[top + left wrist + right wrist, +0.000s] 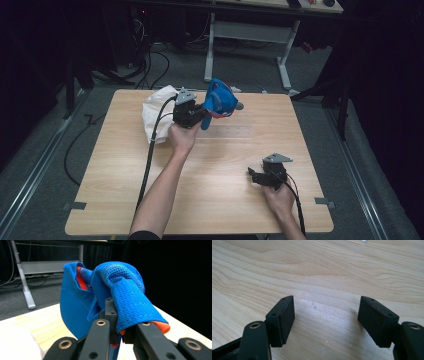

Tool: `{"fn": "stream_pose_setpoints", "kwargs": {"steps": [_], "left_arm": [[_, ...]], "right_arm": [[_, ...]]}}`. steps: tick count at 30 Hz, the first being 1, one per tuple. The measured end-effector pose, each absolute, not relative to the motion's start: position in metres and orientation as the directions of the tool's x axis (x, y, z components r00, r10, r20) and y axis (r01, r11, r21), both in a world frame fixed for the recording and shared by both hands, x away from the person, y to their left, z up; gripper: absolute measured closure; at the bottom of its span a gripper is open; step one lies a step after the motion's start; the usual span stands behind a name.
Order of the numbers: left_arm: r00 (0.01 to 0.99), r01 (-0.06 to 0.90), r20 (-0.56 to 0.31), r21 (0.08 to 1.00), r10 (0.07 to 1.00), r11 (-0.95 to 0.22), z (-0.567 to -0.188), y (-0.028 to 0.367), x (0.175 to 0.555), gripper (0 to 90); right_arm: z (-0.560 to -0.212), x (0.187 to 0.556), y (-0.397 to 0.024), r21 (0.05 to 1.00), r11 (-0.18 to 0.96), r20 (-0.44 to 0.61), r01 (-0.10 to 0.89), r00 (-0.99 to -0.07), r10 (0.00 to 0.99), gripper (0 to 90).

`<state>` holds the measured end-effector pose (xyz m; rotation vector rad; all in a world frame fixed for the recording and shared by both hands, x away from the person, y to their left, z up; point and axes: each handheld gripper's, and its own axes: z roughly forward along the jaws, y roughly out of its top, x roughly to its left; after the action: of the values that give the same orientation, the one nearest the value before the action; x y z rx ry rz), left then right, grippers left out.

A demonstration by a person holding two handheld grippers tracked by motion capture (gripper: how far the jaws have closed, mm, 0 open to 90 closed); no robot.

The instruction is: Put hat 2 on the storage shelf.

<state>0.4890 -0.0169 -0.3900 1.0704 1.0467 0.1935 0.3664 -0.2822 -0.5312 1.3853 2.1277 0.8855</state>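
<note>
A blue mesh fabric item with orange lining [220,101] hangs above the far middle of the wooden table [225,150]. My left gripper [199,116] is shut on it; in the left gripper view the jaws pinch a blue mesh fold [130,307], and orange lining peeks out beside them. My right gripper [255,176] rests low over the table's near right part. In the right gripper view its gripper [325,315] stands open with bare wood between the pads [287,317].
A crumpled white bag or cloth [155,116] lies on the table's far left, just behind my left hand. Black cables trail off the table's left and near edges. A white desk frame [247,37] stands on the floor beyond the table.
</note>
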Motion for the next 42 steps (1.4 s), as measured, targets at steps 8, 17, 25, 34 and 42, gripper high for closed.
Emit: {"fn": "stream_pose_setpoints", "kwargs": {"steps": [8, 17, 25, 34, 42], "left_arm": [[0.507, 0.326, -0.619, 0.782, 0.599, 0.532, -0.399, -0.014, 0.495, 85.8], [0.477, 0.327, -0.638, 0.767, 0.605, 0.552, -0.412, -0.011, 0.5, 85.7], [0.443, 0.319, -0.621, 0.783, 0.646, 0.534, -0.421, -0.006, 0.499, 84.8], [0.372, 0.34, -0.614, 0.788, 0.696, 0.514, -0.433, -0.004, 0.497, 83.0], [0.324, 0.354, -0.607, 0.789, 0.726, 0.502, -0.438, 0.0, 0.495, 79.6]], "right_arm": [[-0.531, 0.366, -0.281, 0.719, 0.29, -0.022, 0.631, -0.397, 0.918, 29.9], [-0.531, 0.365, -0.281, 0.72, 0.294, -0.024, 0.628, -0.401, 0.916, 29.9], [-0.531, 0.365, -0.281, 0.72, 0.295, -0.024, 0.629, -0.402, 0.915, 29.9], [-0.531, 0.365, -0.28, 0.72, 0.297, -0.025, 0.627, -0.404, 0.914, 29.9], [-0.531, 0.365, -0.28, 0.72, 0.297, -0.025, 0.627, -0.404, 0.914, 29.9]]}}
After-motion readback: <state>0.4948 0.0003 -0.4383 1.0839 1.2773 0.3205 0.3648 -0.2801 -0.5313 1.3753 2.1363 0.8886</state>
